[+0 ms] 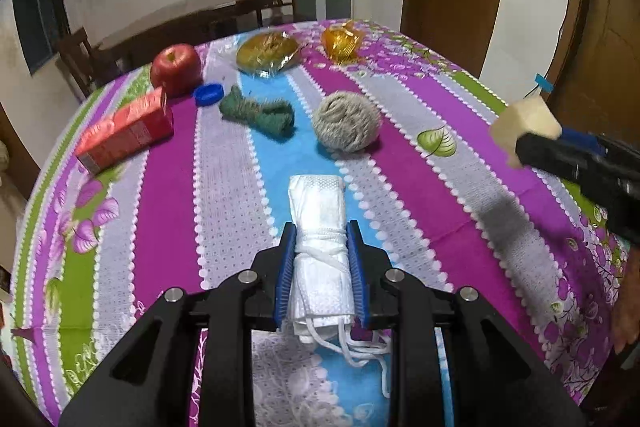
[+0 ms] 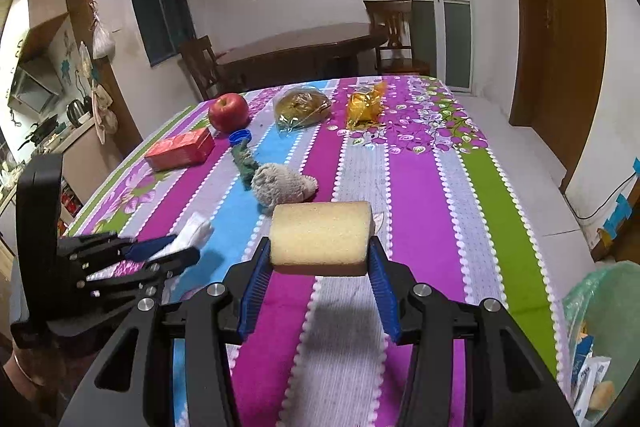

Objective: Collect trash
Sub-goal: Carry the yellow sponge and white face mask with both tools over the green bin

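Two pieces in hand, most trash left.
Left tool pinches a mask, right tool a sponge (bin nearby); wrappers remain on the table.

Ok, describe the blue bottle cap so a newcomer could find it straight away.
Start at the table with the striped floral cloth and go to its far left part, where the red apple stands. The blue cap lies just in front of the apple, between the red carton and the green knitted bundle. It is the only small, round, open blue ring there.
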Motion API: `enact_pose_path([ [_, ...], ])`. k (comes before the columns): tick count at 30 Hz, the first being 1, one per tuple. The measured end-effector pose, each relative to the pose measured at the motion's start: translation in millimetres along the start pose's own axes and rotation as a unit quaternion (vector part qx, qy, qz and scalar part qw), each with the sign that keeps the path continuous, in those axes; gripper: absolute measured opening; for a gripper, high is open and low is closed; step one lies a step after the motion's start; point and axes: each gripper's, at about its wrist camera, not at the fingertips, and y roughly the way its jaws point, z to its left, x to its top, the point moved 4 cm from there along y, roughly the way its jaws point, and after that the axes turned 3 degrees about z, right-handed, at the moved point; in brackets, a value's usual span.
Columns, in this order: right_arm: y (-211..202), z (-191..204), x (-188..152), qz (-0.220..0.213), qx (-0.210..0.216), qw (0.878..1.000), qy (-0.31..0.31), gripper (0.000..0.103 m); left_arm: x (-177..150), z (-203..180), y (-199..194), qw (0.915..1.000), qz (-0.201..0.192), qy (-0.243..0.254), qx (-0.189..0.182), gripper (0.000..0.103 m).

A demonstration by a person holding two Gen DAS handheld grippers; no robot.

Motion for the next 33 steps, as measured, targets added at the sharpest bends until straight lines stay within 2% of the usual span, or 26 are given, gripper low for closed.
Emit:
enact_pose_path([
  [8,-20.5,-5.1,-22.3,0.000,0.003,1.000,0.011,0.049,2.0,-13.9,-11.5,0.9990,-0.018,0.014,0.037,0.024],
  [16,-40.5,-14.1,-25.0,-0.019,-0.002,1.000,0.017,0.049,6.7,-29.7,-18.7,0.9978,-0.029,0.031,0.051,0.024],
  [25,-78.5,-43.2,-12.7,-0.057,-0.037,0.998,0.020,0.049,29.0,-63.7,-27.0,0.9961,-0.050,0.060,0.041,0.024],
  [33,-122.7,-90.7,-9.4,-0.079,-0.091,0.992,0.032,0.049,56.5,-120.1,-25.2,0.9922,-0.066,0.106,0.009,0.024],
])
